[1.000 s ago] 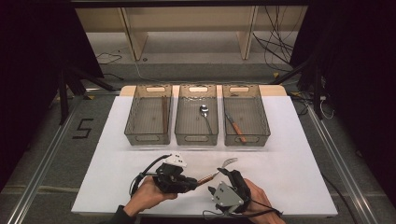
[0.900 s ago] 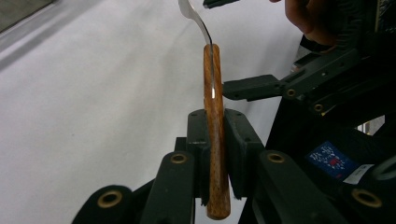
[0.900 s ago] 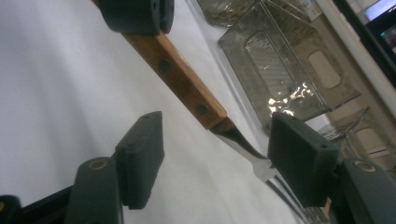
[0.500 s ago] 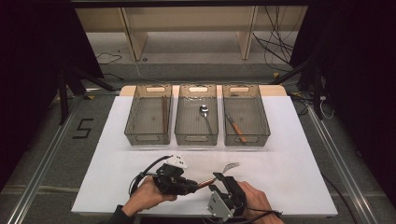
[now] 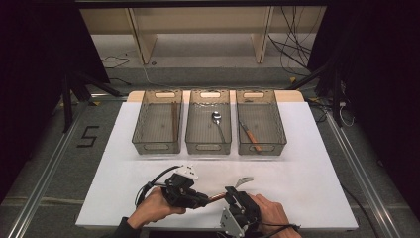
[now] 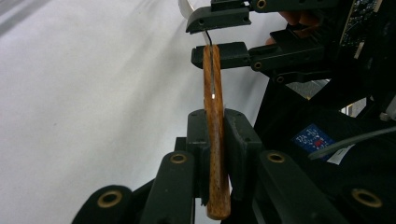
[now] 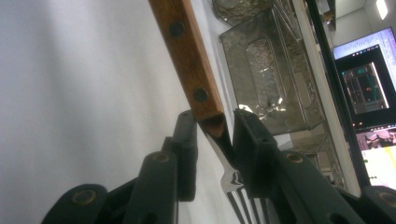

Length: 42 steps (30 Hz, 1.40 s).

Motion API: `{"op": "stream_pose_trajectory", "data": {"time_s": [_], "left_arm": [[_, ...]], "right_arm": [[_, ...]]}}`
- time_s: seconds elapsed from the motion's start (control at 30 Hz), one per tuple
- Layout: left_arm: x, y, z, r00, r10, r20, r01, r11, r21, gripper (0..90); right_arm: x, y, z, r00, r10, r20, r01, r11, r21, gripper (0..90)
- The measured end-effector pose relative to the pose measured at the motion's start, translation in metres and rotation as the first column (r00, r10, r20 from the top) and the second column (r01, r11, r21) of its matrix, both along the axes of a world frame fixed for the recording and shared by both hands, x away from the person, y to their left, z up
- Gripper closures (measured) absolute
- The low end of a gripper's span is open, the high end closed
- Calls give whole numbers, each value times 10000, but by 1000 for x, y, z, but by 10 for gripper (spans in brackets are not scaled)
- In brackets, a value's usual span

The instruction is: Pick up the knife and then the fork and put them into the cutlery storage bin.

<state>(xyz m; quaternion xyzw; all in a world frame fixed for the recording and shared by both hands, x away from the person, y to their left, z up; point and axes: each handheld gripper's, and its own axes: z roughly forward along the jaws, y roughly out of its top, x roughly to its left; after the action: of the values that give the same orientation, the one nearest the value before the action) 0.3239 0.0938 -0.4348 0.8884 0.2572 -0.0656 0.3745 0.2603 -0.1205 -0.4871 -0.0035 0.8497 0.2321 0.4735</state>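
Gripping the wooden handle of a fork (image 6: 214, 116), the left tool (image 6: 214, 135) was seen nearly closed on it, above the near part of the white surface (image 5: 307, 163). The right tool (image 7: 212, 126) had just been closing around the fork's metal neck, where handle meets prongs; whether its pads pressed there could not be told. Three bins (image 5: 208, 124) stood at the far side.
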Motion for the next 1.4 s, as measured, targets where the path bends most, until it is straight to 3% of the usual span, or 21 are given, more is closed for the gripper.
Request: {"op": "stream_pose_trajectory", "data": {"time_s": [0.27,0.47,0.7,0.9,1.13,1.17,1.27,1.4], "left_arm": [[2,3,0,9998,-26,-191,22,9998,-172,801],[4,6,3,9999,-25,-151,18,9989,-459,780],[7,11,6,9996,231,-134,-244,9939,-1073,596],[9,22,14,9975,695,161,-652,9801,-1877,472],[9,36,24,9864,1303,1002,-1053,9689,-2240,307],[9,38,24,9835,1429,1112,-1137,9654,-2347,296],[11,46,24,9730,1890,1321,-1483,9516,-2693,257],[12,54,22,9559,2492,1555,-1903,9287,-3181,236]], "right_arm": [[-3,2,-6,9980,464,422,-426,9953,-865,779],[-5,3,-6,9983,503,300,-471,9939,-998,797],[-4,2,1,9989,471,79,-464,9962,-742,799],[-1,-3,8,9997,205,-111,-209,9990,-391,799],[5,-10,15,9984,-151,-540,155,9999,67,799],[7,-12,17,9985,-130,-523,135,9999,99,799],[12,-18,24,9922,-543,-1121,620,9958,670,799],[23,-29,37,9749,-847,-2059,1190,9799,1601,799]]}}
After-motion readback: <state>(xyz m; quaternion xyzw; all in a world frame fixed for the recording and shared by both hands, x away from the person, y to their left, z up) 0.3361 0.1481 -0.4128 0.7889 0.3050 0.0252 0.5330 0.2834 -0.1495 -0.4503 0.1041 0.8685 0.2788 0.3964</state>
